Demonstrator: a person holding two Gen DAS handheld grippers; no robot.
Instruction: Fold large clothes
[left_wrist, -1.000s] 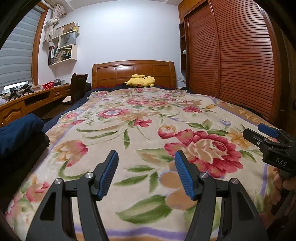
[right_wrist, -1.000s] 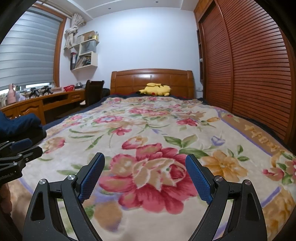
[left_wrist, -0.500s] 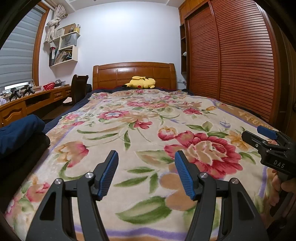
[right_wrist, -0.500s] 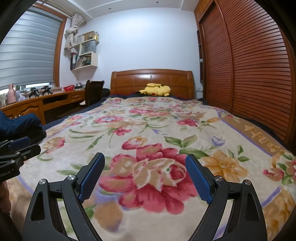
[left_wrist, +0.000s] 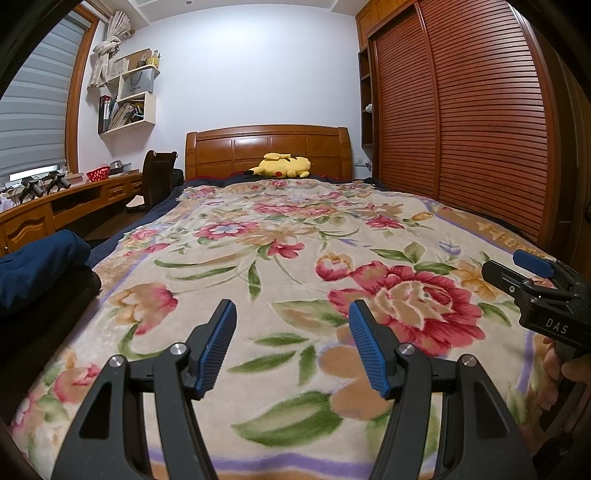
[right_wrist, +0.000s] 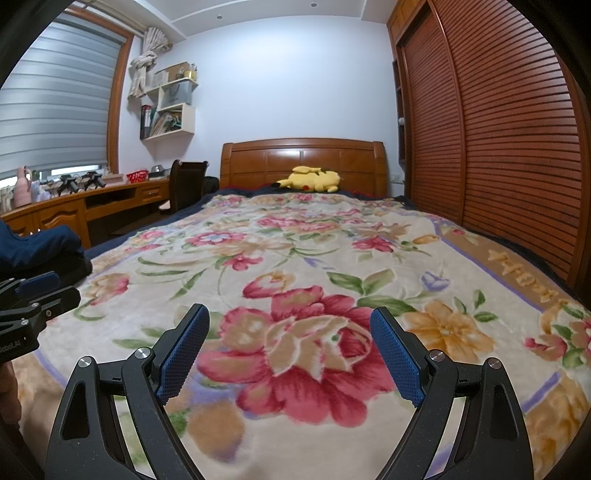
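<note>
A pile of dark blue clothing (left_wrist: 40, 262) lies at the bed's left side; it also shows in the right wrist view (right_wrist: 40, 247). My left gripper (left_wrist: 290, 314) is open and empty, held above the floral blanket (left_wrist: 280, 236) near the foot of the bed. My right gripper (right_wrist: 290, 319) is open and empty over a big red flower on the blanket (right_wrist: 295, 236). The right gripper shows at the right edge of the left wrist view (left_wrist: 532, 269). The left gripper shows at the left edge of the right wrist view (right_wrist: 40, 288).
A wooden headboard (left_wrist: 267, 149) with a yellow plush toy (left_wrist: 282, 166) stands at the far end. A slatted wooden wardrobe (left_wrist: 461, 110) runs along the right. A desk (left_wrist: 74, 199) and dark chair (left_wrist: 157, 173) stand on the left under wall shelves (left_wrist: 129, 96).
Both grippers stay open and nearly still. The left wrist view has tilted slightly, so the headboard sits a little lower in it.
</note>
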